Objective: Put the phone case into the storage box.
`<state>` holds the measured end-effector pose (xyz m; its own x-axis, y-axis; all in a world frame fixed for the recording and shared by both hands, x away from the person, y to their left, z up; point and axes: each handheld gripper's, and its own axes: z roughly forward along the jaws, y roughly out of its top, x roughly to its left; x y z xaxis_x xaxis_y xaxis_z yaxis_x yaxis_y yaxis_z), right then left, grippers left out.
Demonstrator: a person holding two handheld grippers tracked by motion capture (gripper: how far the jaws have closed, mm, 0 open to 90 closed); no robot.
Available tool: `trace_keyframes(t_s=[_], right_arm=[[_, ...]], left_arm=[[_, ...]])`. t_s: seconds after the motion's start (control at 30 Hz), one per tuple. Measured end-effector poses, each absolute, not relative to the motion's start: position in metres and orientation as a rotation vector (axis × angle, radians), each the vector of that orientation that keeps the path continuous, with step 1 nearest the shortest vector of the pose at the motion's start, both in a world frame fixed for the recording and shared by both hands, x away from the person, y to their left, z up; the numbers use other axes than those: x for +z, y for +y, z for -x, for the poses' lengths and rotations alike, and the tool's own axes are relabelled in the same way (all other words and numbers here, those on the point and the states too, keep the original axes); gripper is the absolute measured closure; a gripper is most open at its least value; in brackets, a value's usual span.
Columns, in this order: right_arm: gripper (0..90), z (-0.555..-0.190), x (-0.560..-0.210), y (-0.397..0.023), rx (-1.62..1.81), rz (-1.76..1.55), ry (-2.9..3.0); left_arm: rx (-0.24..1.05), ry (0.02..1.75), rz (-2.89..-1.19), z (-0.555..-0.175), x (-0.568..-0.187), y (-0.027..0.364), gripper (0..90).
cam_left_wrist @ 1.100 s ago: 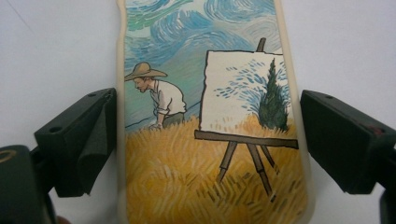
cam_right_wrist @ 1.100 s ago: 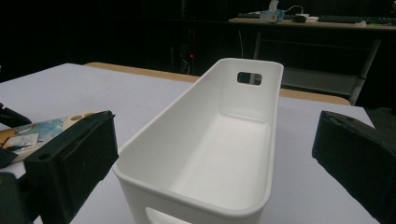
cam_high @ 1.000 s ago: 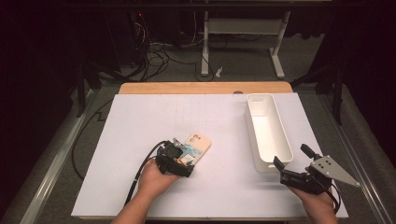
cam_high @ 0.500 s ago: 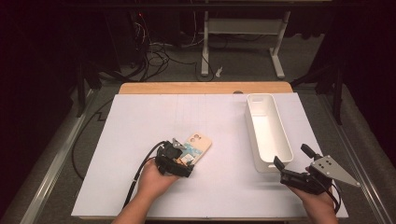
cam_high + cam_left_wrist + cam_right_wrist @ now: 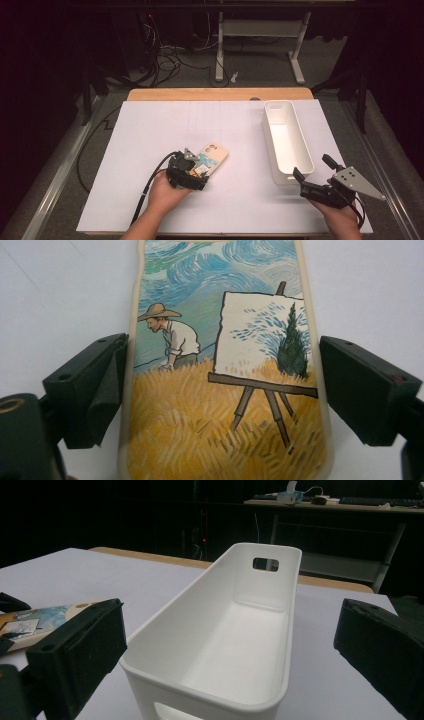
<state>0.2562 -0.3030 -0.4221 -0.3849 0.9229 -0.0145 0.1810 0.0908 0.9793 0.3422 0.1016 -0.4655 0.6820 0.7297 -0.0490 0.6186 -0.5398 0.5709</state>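
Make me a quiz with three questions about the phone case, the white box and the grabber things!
1. Where does the phone case lie?
A. inside the white bin
B. flat on the white table cover, between the left gripper's jaws
C. on the floor

2. What colour is the field painted on the phone case?
A. yellow
B. purple
C. grey

3. How do the right gripper's jaws stand?
A. shut on the bin's rim
B. shut on the phone case
C. wide apart with nothing between their pads

Answers:
1 B: the left gripper has a jaw on each side of the case, which rests on the table cover.
2 A: the left gripper view shows a golden-yellow wheat field.
3 C: the right gripper frames the white bin, which is empty, but its jaws stand clear of it.
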Motion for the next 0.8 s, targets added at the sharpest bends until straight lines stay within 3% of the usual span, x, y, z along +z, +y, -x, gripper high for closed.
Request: trace_keyframes(t_s=[0.8], right_arm=[[1.0, -0.2563, -0.4222, -0.3028, 1.348, -1.1, 1.674]], left_arm=[[0.311, 0.999, -2.299, -0.3369, -0.4625, 0.105, 12.0]])
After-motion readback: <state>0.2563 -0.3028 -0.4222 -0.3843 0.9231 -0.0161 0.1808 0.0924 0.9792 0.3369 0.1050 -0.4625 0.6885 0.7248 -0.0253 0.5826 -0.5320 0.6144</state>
